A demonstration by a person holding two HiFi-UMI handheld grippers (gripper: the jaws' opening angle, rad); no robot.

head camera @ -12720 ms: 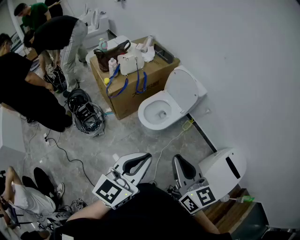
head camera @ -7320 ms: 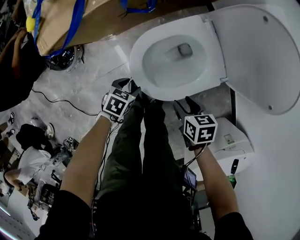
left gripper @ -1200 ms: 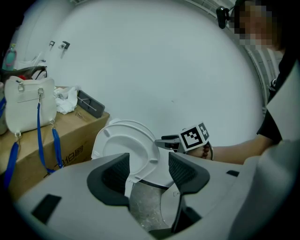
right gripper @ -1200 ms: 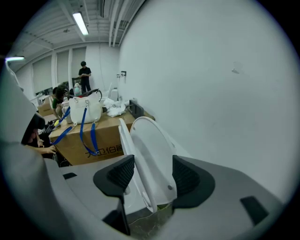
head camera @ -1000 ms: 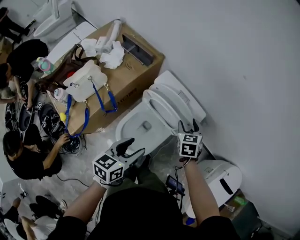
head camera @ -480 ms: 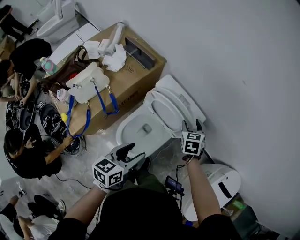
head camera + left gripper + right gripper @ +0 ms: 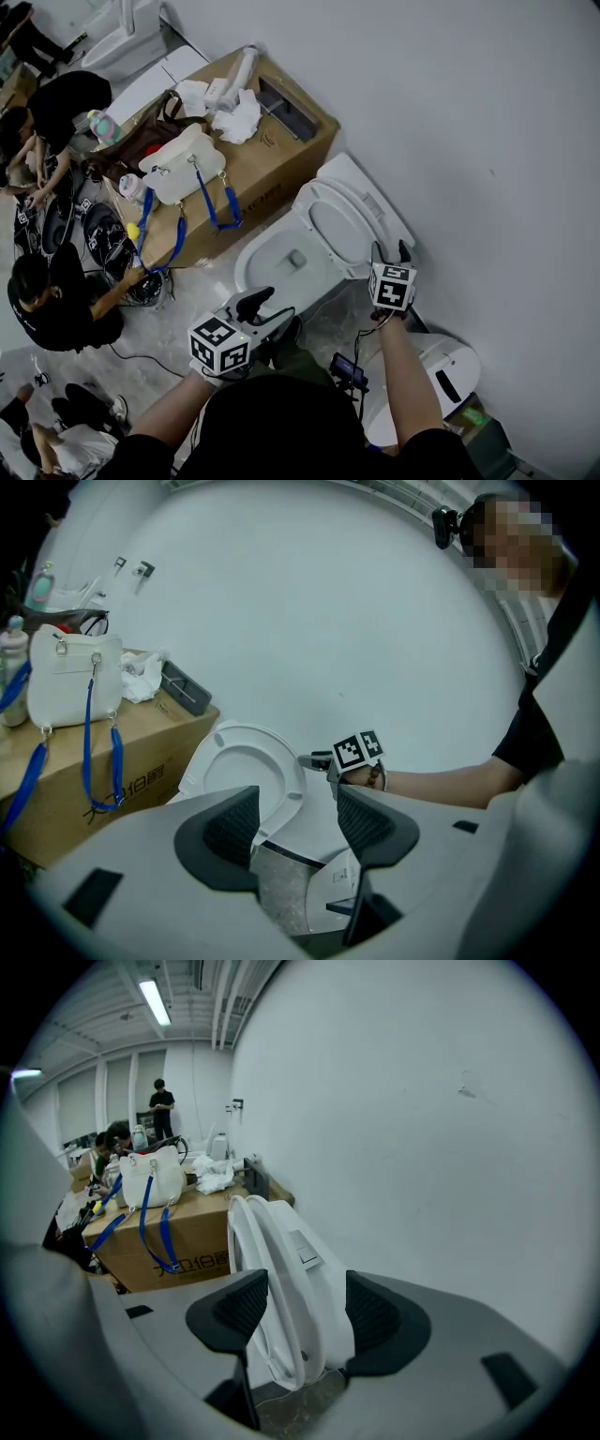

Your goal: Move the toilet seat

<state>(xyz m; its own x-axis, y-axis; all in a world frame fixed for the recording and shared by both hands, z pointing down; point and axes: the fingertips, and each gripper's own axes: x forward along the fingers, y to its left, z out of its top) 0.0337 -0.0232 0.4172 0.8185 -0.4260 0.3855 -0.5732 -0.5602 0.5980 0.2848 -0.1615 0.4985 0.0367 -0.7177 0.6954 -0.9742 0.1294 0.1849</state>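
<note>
The white toilet seat (image 7: 307, 204) stands raised against the lid (image 7: 361, 187), above the open bowl (image 7: 281, 264). My right gripper (image 7: 390, 249) is open at the seat's right edge by the wall. In the right gripper view, the upright seat (image 7: 255, 1260) and lid (image 7: 314, 1269) show edge-on between the spread jaws of this gripper (image 7: 305, 1312); I cannot tell whether they touch. My left gripper (image 7: 267, 306) hangs open and empty in front of the bowl. Its own view shows the gripper's jaws (image 7: 295, 822) apart, with the seat (image 7: 251, 741) beyond.
A cardboard box (image 7: 253, 159) left of the toilet carries a white bag (image 7: 187, 161) with blue straps and small items. People (image 7: 52, 309) crouch among cables at the left. A second white unit (image 7: 448, 364) sits at the lower right. The wall (image 7: 487, 141) runs close behind.
Earlier the seat lay on the bowl; now it stands up by the lid. In the last second it tipped closer to the lid, and my right gripper shifted slightly right.
</note>
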